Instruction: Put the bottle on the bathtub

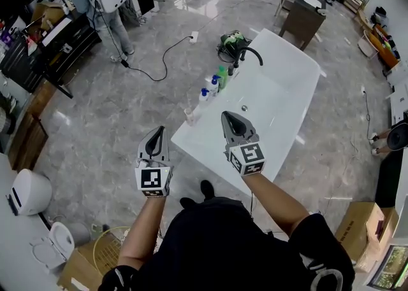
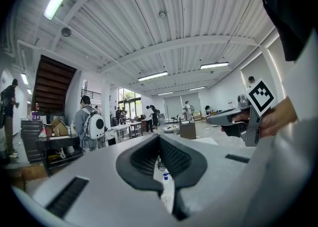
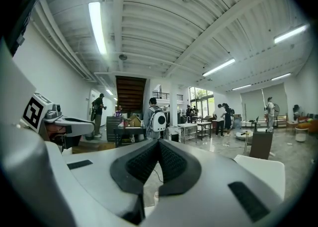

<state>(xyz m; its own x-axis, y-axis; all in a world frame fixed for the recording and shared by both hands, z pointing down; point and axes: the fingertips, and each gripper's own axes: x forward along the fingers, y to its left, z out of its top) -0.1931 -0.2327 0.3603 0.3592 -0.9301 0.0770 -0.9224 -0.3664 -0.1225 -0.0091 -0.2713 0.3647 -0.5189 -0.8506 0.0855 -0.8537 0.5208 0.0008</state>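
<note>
Head view shows the white freestanding bathtub (image 1: 299, 86) with a row of small plastic bottles (image 1: 215, 84), green, blue, white and a pale one, standing on its left rim. The row runs from the black curved tap (image 1: 245, 54) towards the near corner.

The left gripper (image 1: 157, 132) is held over the floor off that corner and the right gripper (image 1: 229, 118) over the tub's near end. In each gripper's own view the jaws are pressed together with nothing between them.

From where I stand, this fits two stages. Either a bottle is yet to be fetched, or the task's bottle is already standing in that row. I can't tell which, so I'd name no next move.
</note>
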